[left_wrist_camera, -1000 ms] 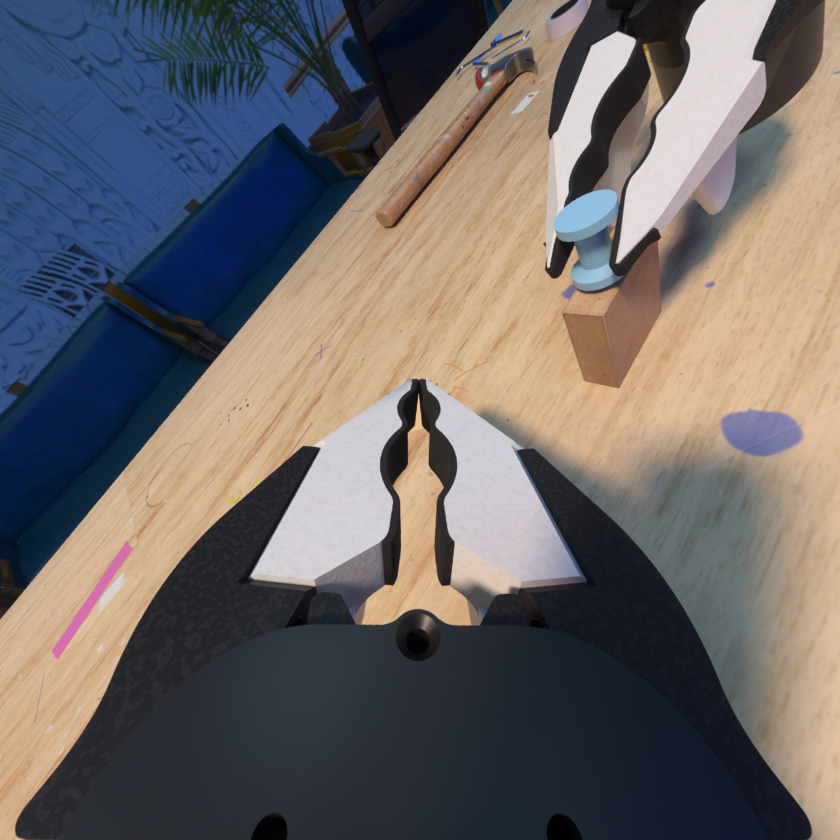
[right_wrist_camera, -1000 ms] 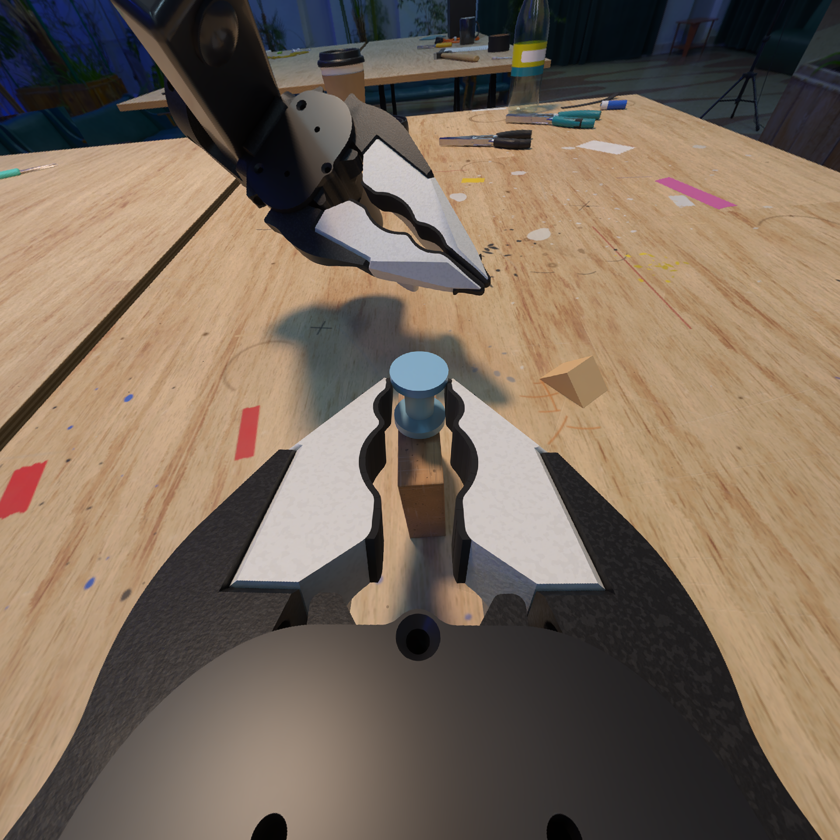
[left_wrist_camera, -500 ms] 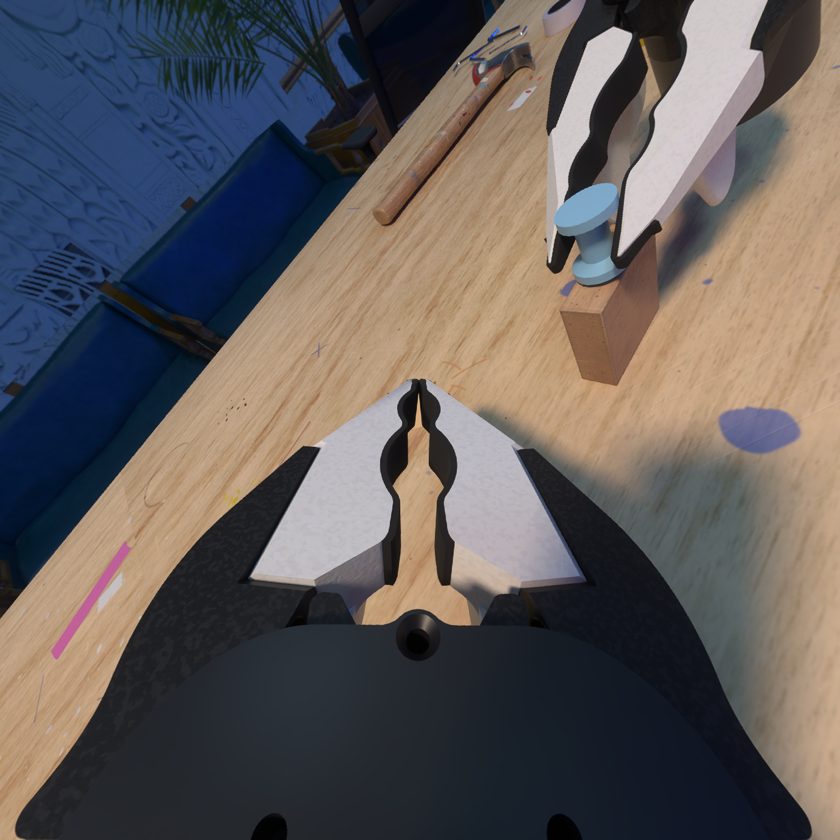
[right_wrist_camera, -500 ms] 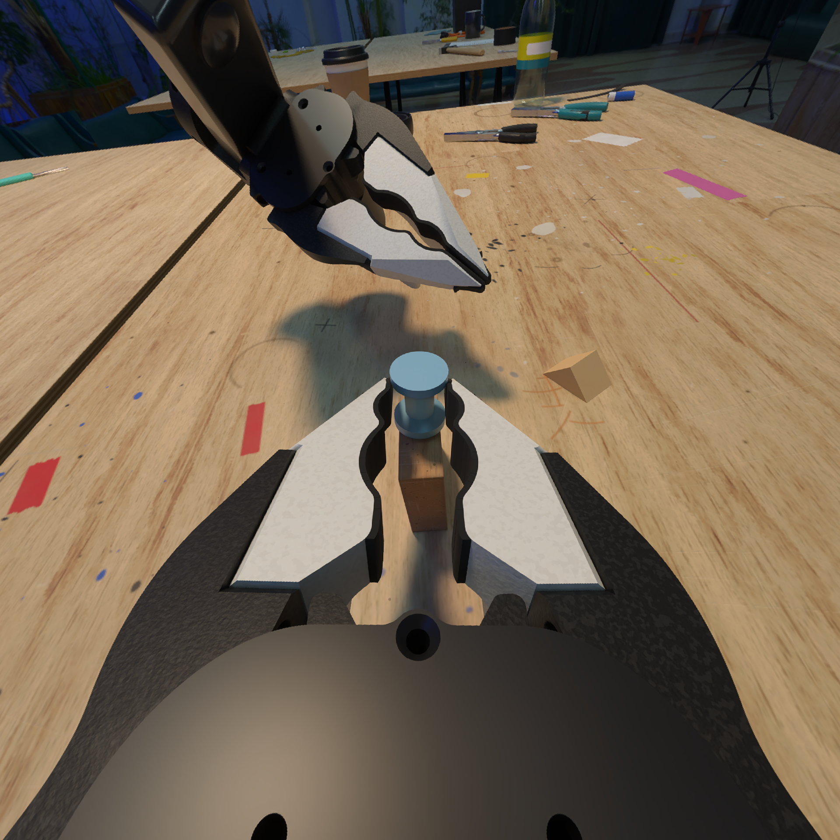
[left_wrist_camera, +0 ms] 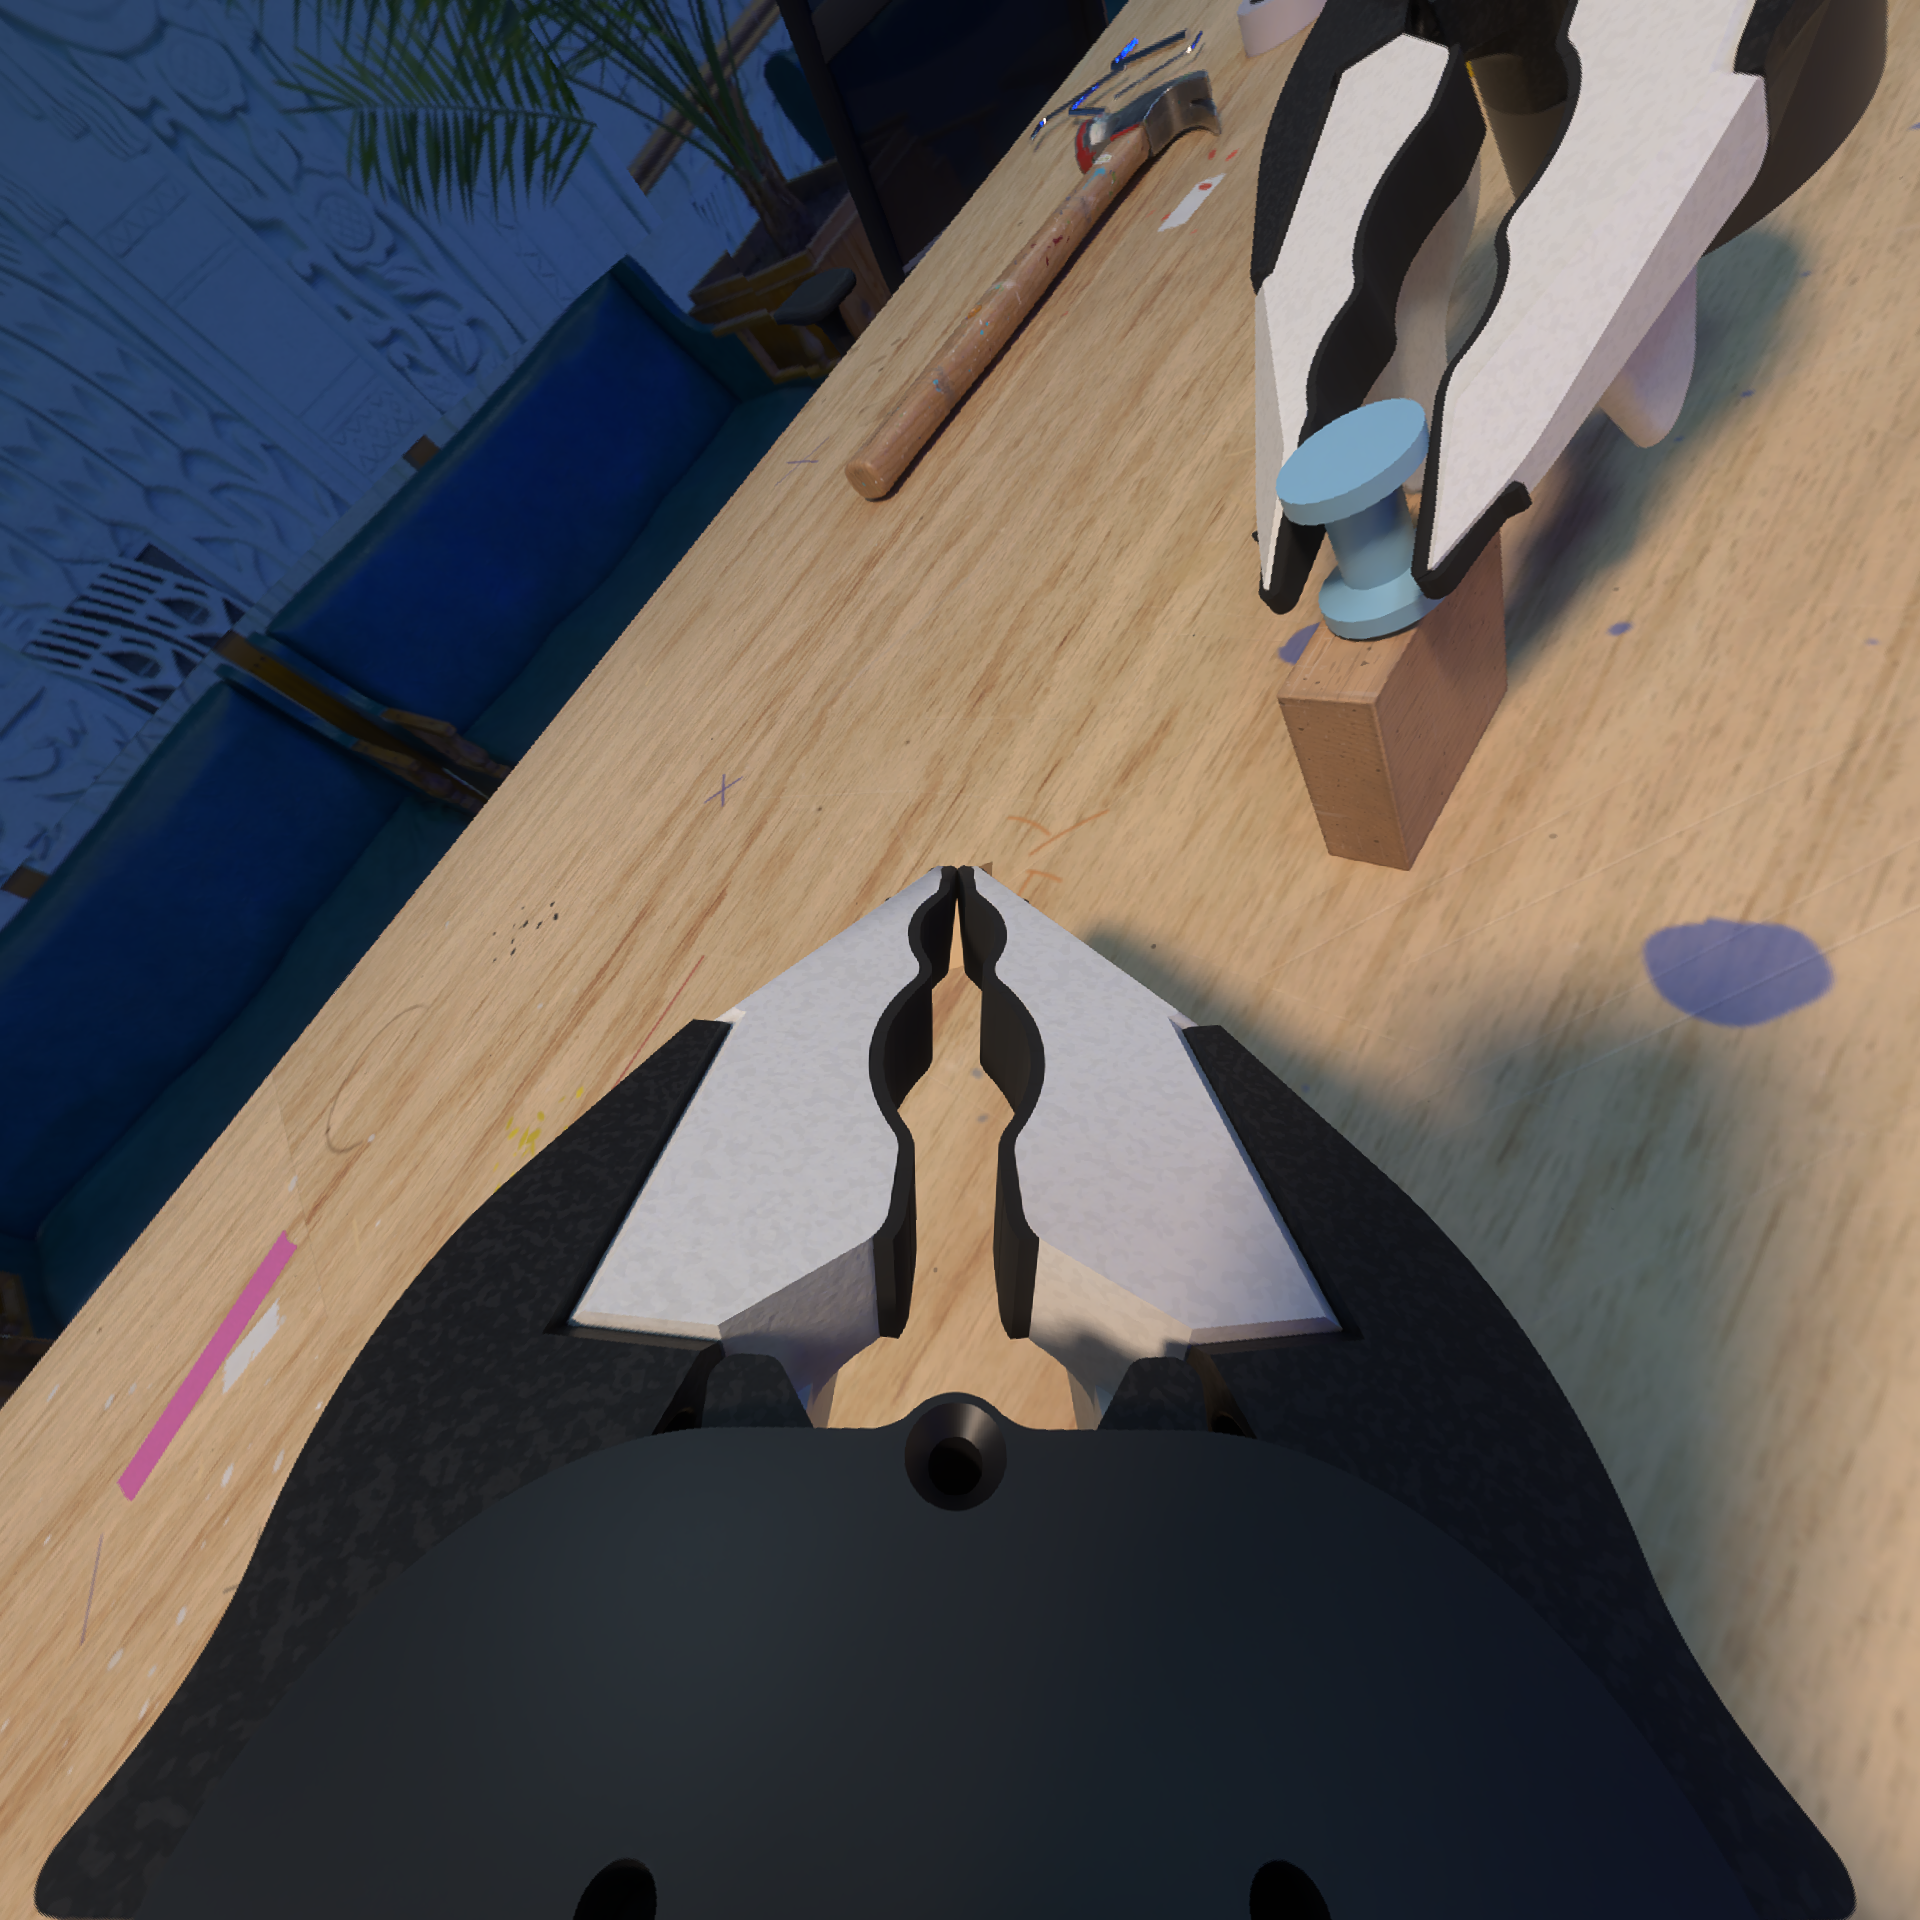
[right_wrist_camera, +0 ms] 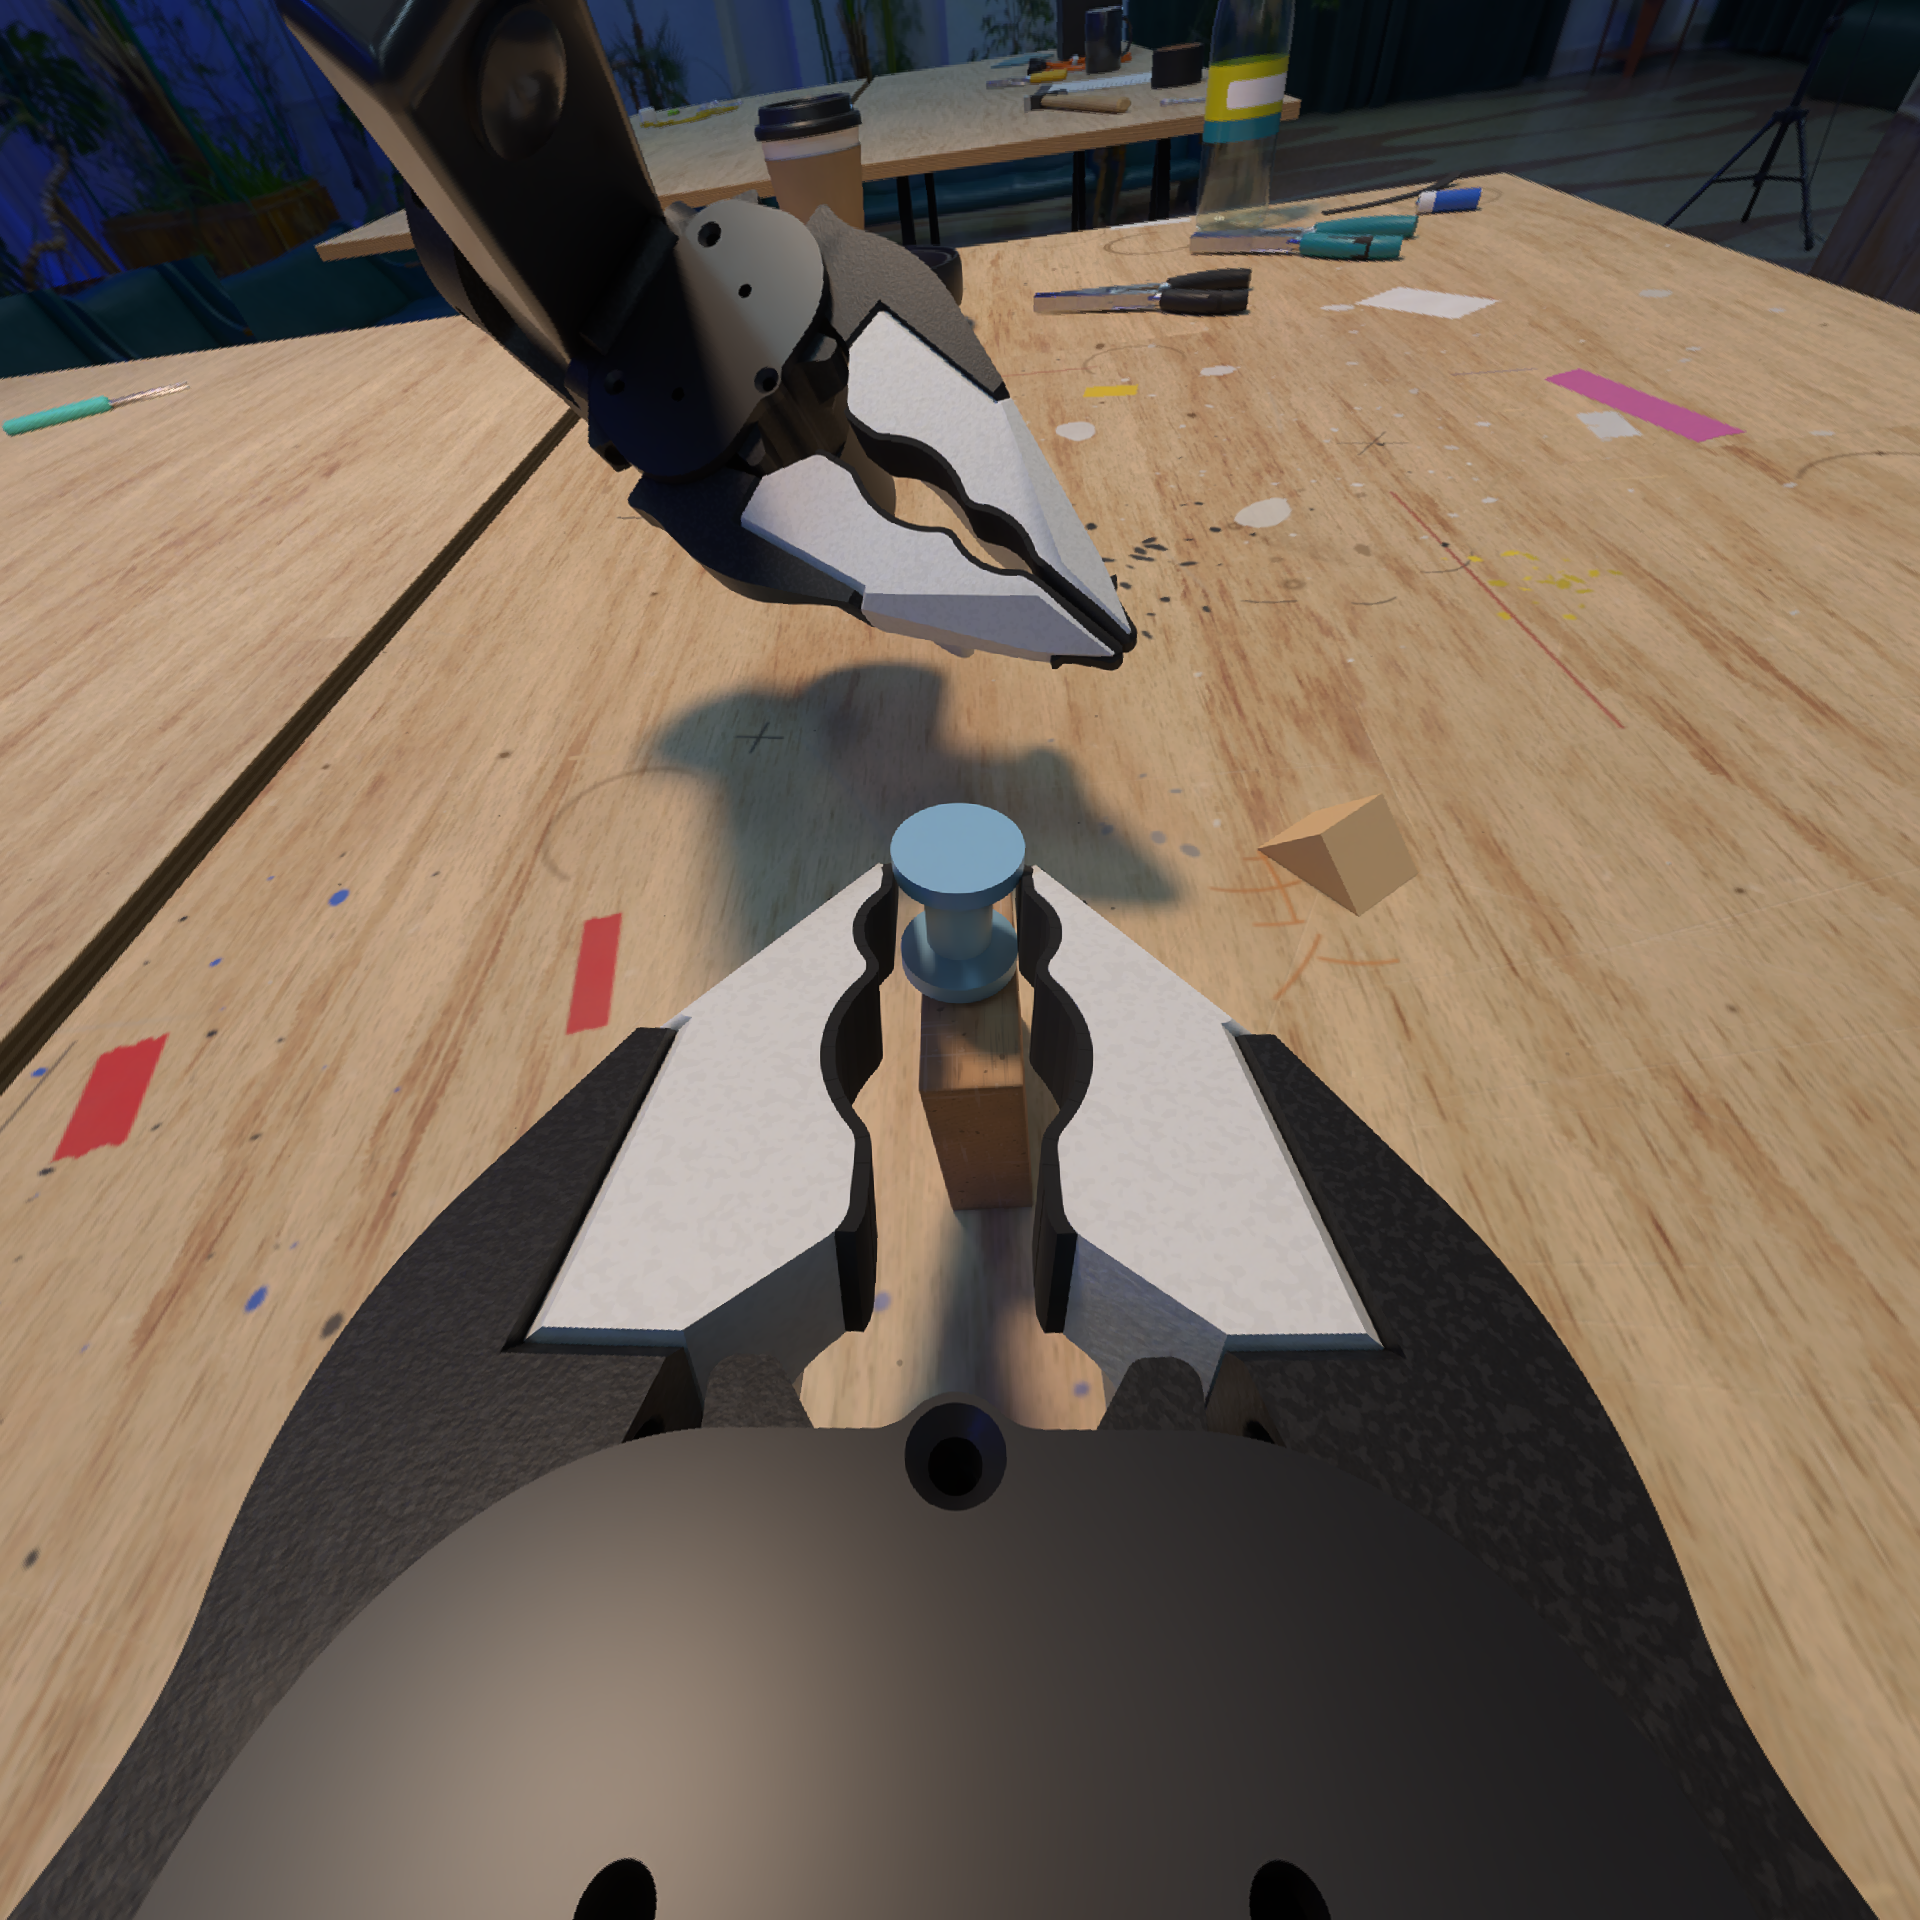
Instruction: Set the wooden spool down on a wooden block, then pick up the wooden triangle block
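Right claw point(right_wrist_camera: 957, 883) is seen pinching the spool point(right_wrist_camera: 957, 902) upright on the block point(right_wrist_camera: 974, 1107), left claw point(left_wrist_camera: 958, 878) pressed together, while the triangle point(right_wrist_camera: 1343, 852), lying on the table point(right_wrist_camera: 1558, 1143) nearby, is judged light, rigid, best gripped across flat sides.

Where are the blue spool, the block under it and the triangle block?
blue spool point(right_wrist_camera: 957, 854), right wrist view, top disc.
wooden block point(left_wrist_camera: 1351, 771), left wrist view, near end face.
triangle block point(right_wrist_camera: 1361, 862), right wrist view, lit face.
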Motion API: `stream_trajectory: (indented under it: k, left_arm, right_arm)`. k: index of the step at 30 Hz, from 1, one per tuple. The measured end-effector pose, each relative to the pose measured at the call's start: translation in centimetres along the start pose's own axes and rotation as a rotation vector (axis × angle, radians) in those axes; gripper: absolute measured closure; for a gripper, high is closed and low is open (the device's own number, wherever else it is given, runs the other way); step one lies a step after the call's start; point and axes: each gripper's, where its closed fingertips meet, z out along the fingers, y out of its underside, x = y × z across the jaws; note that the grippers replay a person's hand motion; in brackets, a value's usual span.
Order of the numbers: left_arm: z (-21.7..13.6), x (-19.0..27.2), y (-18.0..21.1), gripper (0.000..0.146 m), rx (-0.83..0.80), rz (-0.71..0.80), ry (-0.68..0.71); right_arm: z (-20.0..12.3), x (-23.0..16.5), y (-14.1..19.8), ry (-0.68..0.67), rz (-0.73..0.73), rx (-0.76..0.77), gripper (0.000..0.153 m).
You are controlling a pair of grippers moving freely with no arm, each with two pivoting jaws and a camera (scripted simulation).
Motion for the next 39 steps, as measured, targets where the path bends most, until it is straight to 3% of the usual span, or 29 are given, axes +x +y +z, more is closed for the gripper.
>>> stream_trajectory:
  k: [31, 39]
  left_arm:
    - [0.1, 0.2, 0.3, 0.146, -0.022, 0.000, 0.010]
    - [0.4, -0.5, 2.0, 0.141, -0.113, -0.114, 0.009]
  right_arm:
    - [-0.3, 0.0, 0.0, -0.015, 0.012, 0.005, 0.130]
    - [-1.4, 0.8, -1.6, 0.006, 0.071, 0.101, 0.104]
